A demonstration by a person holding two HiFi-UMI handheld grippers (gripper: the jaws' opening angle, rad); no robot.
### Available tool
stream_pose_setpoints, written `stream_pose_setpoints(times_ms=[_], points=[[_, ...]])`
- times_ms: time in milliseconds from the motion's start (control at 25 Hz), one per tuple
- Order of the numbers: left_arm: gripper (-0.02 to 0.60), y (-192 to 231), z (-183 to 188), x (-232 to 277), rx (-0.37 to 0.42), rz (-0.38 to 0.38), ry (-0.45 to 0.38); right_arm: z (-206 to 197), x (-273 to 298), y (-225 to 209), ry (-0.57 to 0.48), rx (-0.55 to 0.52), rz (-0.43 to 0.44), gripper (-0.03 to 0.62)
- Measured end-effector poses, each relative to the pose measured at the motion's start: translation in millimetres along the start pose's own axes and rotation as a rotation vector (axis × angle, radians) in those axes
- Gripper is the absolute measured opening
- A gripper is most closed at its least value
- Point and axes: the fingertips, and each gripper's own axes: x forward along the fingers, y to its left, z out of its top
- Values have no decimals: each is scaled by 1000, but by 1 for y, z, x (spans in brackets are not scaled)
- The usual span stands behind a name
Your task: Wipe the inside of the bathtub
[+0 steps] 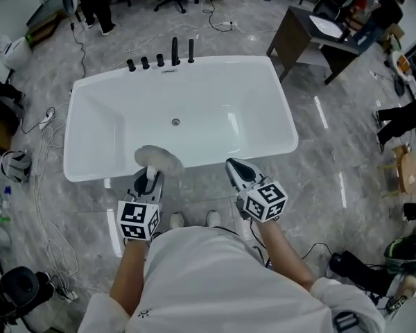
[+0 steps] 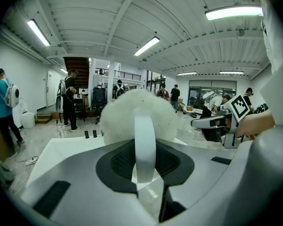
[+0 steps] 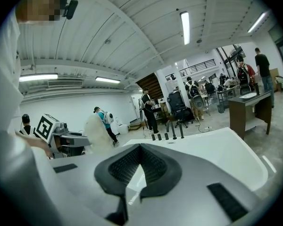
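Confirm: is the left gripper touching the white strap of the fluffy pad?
Touching. The left gripper view shows the left gripper's jaws closed on the white strap, with the fluffy pad just beyond them.

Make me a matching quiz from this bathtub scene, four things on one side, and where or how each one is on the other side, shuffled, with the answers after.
Things:
1. fluffy white pad
2. drain
3. black tap fittings
4. right gripper

Places or states:
A. in a row on the far rim of the bathtub
B. jaws together, nothing in them
C. in the middle of the tub floor
D. held in the left gripper, at the tub's near rim

Pairs: 1-D, 2-C, 3-A, 4-B.
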Motion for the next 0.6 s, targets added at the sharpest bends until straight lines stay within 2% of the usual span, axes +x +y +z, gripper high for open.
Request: stream_pose_setpoints(times_ms=[600], points=[[95, 7, -2, -15, 0, 17, -8, 7, -8, 9, -11, -29, -4, 18]])
